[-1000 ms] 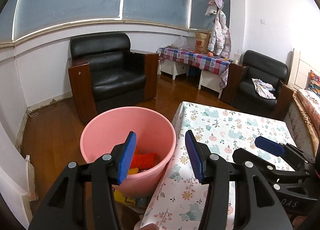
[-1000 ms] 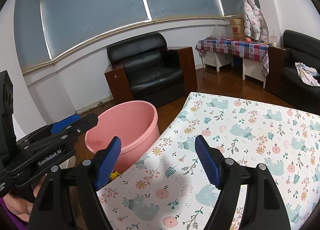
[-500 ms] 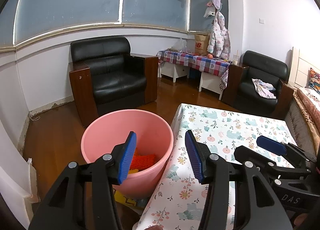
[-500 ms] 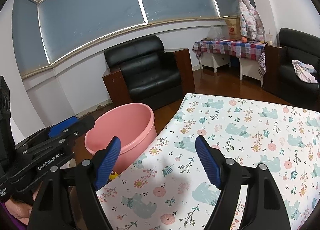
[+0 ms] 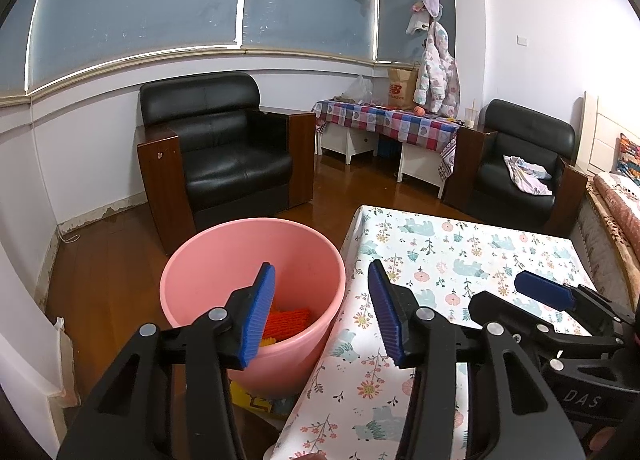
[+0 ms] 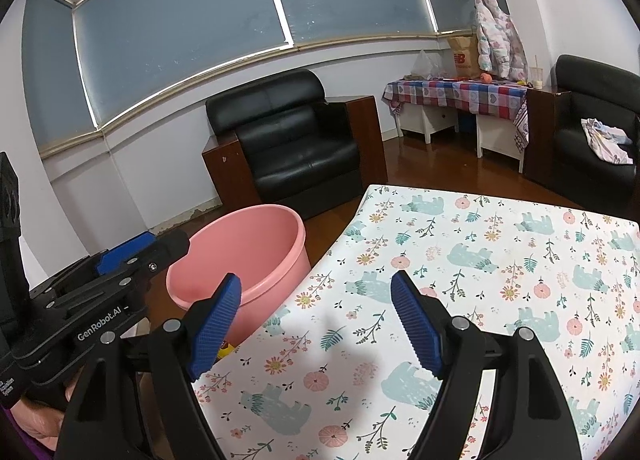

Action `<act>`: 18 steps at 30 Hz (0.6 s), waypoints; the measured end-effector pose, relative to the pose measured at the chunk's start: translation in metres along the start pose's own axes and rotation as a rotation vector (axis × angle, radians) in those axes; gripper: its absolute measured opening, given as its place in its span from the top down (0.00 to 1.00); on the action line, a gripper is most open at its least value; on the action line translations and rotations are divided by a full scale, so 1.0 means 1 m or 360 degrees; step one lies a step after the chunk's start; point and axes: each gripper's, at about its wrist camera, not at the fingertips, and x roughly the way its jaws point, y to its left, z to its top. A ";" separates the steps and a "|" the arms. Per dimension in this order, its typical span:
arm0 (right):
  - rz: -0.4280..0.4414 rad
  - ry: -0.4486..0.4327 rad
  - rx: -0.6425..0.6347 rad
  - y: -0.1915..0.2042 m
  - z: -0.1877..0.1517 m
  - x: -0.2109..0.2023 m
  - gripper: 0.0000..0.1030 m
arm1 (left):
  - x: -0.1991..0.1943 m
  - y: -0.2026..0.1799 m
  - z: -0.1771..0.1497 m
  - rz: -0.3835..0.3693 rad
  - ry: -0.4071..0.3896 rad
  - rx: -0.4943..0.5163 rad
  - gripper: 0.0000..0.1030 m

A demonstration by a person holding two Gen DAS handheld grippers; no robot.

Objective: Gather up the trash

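Note:
A pink bucket [image 5: 256,244] stands on the wooden floor against the left edge of a table with a floral cloth [image 5: 460,260]. Orange netted trash [image 5: 290,320] lies at its bottom. My left gripper [image 5: 320,264] hovers over the bucket's near rim and the table edge. Its jaws are closing a little, with nothing between them. My right gripper [image 6: 315,278] hangs open above the cloth [image 6: 480,260], empty, with the bucket [image 6: 240,244] to its left. Each gripper shows in the other's view: the right gripper [image 5: 540,292] and the left gripper [image 6: 124,256].
A yellow packet [image 5: 256,400] lies on the floor under the bucket's near side. Behind the bucket stands a black armchair [image 5: 224,148]. A second armchair [image 5: 520,164] with a cloth on it and a checked side table [image 5: 384,120] stand further back.
The left gripper's jaws have narrowed slightly. Both hands have stayed where they were, and the bucket and table have not moved.

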 end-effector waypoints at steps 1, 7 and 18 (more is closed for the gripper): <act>0.0000 0.0000 0.0000 0.000 0.000 0.000 0.26 | 0.000 0.000 0.000 -0.0001 0.0002 0.0000 0.53; -0.0001 -0.0002 0.0004 -0.002 -0.001 -0.002 0.26 | 0.002 0.001 -0.001 -0.0008 0.0009 0.0006 0.54; -0.0003 -0.0004 0.0005 -0.003 -0.002 -0.003 0.26 | 0.002 0.001 -0.001 -0.0007 0.0009 0.0006 0.55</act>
